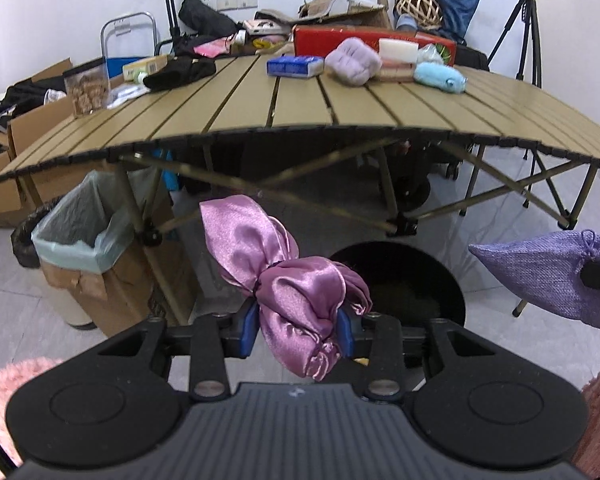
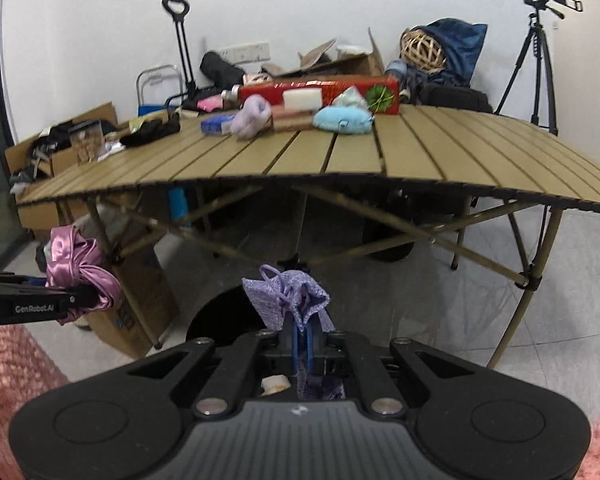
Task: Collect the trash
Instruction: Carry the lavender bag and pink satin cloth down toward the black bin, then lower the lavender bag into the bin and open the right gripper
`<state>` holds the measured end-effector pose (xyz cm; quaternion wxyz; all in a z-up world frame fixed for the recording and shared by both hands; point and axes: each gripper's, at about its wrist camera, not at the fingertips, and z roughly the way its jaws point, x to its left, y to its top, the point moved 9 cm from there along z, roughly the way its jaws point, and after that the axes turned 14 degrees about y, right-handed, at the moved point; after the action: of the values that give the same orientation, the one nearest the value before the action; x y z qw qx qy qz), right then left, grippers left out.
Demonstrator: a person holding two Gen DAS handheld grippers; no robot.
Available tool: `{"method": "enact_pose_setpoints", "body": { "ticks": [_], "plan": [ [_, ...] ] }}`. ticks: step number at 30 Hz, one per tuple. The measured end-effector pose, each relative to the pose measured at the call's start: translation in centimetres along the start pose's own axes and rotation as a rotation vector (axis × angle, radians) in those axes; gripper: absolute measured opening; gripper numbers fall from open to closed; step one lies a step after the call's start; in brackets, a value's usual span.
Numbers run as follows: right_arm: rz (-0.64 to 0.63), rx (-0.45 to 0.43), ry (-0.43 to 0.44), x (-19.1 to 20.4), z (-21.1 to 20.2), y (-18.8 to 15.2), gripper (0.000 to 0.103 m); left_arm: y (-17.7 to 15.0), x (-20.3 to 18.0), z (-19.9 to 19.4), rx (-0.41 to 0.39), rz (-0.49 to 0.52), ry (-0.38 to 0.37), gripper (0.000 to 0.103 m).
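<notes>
My left gripper (image 1: 298, 330) is shut on a shiny pink satin cloth (image 1: 284, 276) and holds it in the air in front of the table, above a round black bin (image 1: 412, 284) on the floor. The cloth also shows at the left of the right wrist view (image 2: 80, 272). My right gripper (image 2: 302, 344) is shut on a small purple woven drawstring pouch (image 2: 288, 296), also held above the black bin (image 2: 220, 316). The pouch shows at the right of the left wrist view (image 1: 548, 272).
A slatted tan folding table (image 1: 300, 108) carries a blue tissue pack (image 1: 296, 66), a lilac plush (image 1: 352, 60), a light blue plush (image 1: 440, 76), a red box (image 1: 320, 38) and black cloth (image 1: 180, 72). A lined cardboard bin (image 1: 88, 240) stands left. Tripods (image 1: 528, 28) stand right.
</notes>
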<state>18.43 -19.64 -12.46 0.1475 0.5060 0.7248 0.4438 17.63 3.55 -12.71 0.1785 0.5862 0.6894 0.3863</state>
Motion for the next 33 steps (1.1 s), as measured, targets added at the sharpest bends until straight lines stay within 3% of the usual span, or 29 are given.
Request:
{"method": "enact_pose_setpoints", "body": {
  "ticks": [17,33],
  "plan": [
    [-0.043,0.160,0.038,1.5,6.8,-1.4,0.004,-2.4,1.7,3.7,0.110,-0.029,-0.006,0.037],
    [-0.074,0.229,0.076,2.7,13.7,-1.0,0.004,-2.8,1.7,5.6,0.154,-0.026,-0.009,0.037]
  ]
}}
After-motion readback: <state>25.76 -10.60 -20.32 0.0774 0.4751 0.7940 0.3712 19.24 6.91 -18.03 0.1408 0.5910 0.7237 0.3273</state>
